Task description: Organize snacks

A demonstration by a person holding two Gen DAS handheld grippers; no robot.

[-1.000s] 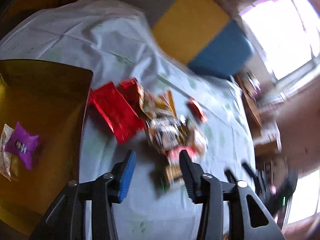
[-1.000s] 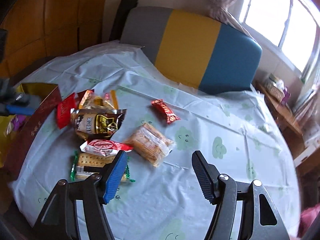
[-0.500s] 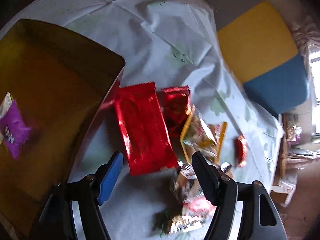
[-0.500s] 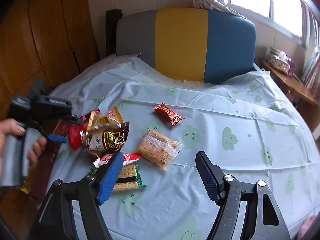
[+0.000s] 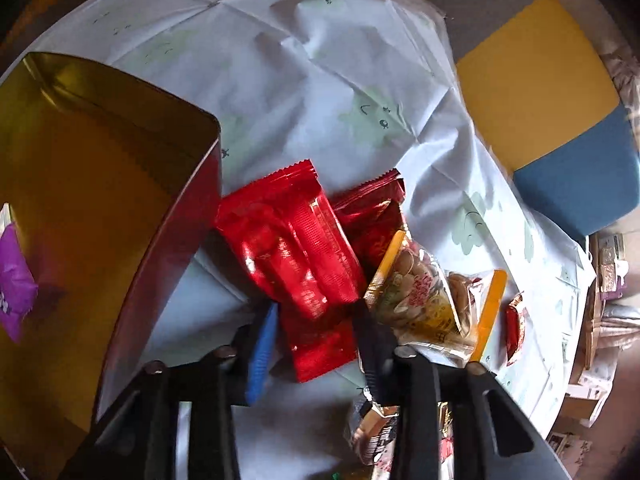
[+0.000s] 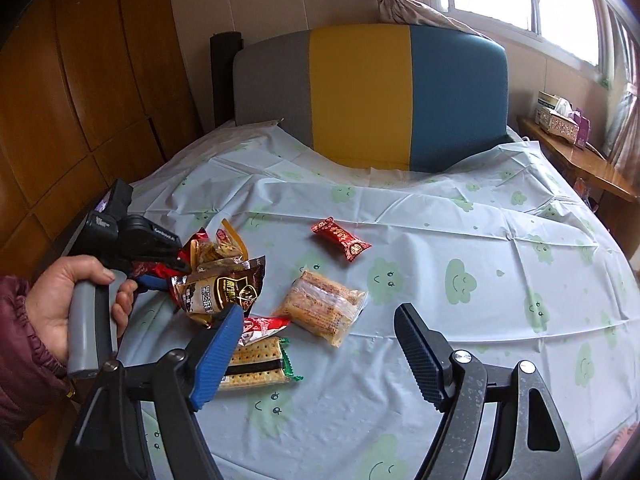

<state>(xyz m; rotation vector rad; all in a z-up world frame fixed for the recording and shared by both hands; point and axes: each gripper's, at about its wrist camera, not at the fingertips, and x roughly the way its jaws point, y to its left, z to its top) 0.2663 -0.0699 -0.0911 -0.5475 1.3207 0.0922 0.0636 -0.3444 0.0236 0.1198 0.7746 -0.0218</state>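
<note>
My left gripper (image 5: 316, 336) is open, its fingers on either side of the near end of a large red foil packet (image 5: 296, 256) that lies beside the gold-lined box (image 5: 96, 184). A purple snack (image 5: 14, 280) lies in the box. A darker red packet (image 5: 372, 216) and a yellow-edged snack bag (image 5: 420, 296) lie to the right. My right gripper (image 6: 320, 352) is open and empty above the tablecloth, near a cracker pack (image 6: 256, 364), a biscuit bag (image 6: 324, 308), a brown packet (image 6: 220, 288) and a small red candy (image 6: 342, 238). The left gripper (image 6: 156, 276) shows there too.
The round table carries a pale blue cloud-print cloth (image 6: 460, 280). A grey, yellow and blue chair back (image 6: 372, 96) stands behind it. A wooden side shelf (image 6: 576, 160) with a tissue box stands at the right. Wood-panelled wall is at the left.
My left gripper has swung from the snack pile toward the box side and come down around the large red packet. My right gripper has drawn back and tilted up.
</note>
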